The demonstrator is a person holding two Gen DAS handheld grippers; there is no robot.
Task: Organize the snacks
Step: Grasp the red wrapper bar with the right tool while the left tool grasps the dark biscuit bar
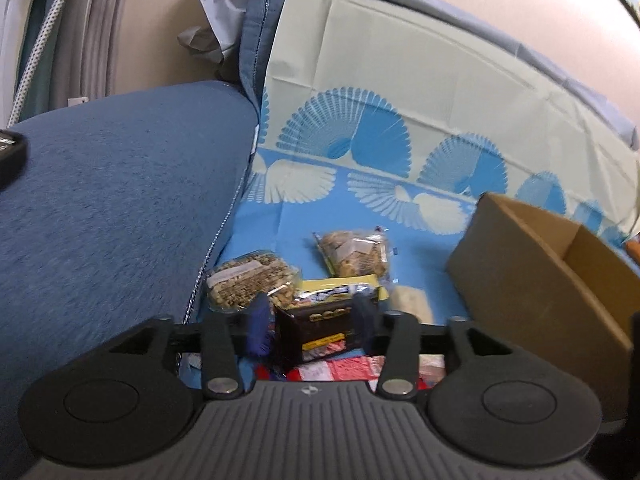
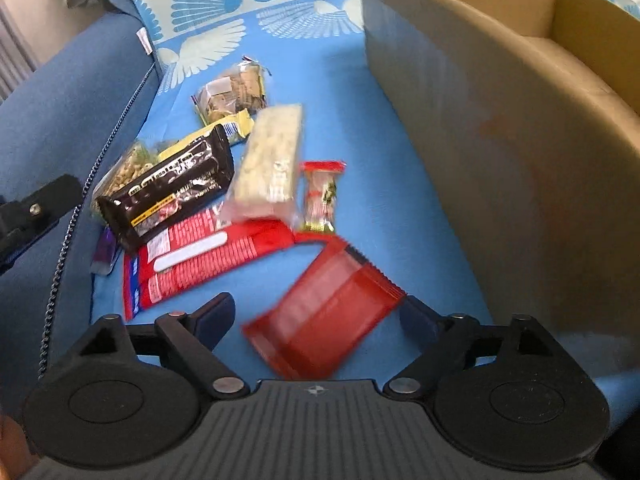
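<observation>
1. Hidden or cut off: in the left wrist view the gripper body covers the lower part of the snack pile; only strips of a red-and-white wrapper [image 1: 340, 370] show between the linkages. The cardboard box [image 1: 540, 276] is cut by the right edge, and its floor is not visible there.
2. Both views are motion-blurred; print on the wrappers is unreadable.
3. A dark object [image 1: 10, 152] at the far left edge of the left wrist view is cropped; cannot identify it.
4. Container: in the right wrist view the cardboard box [image 2: 500, 128] fills the upper right, open at the top. The inner walls visible show no contents; the floor is mostly out of sight.
5. Left gripper [image 1: 312, 312]: fingers partly open, flanking the black packet [image 1: 320, 332] at lower centre. Cannot tell whether the pads touch it.
6. Right gripper [image 2: 316, 320]: fingers wide, one either side of the red pouch [image 2: 328, 312] at lower centre, with clear gaps; nothing is gripped.
7. Snacks lie on the blue patterned cloth [image 2: 360, 120], left of the box: nut pack [image 1: 248, 280], clear cracker bag [image 1: 352, 256], pale bar [image 2: 272, 160], small red-topped sweet [image 2: 320, 196], long red packet [image 2: 200, 264].
8. A blue cushion [image 1: 120, 200] borders the cloth at frame left.
</observation>
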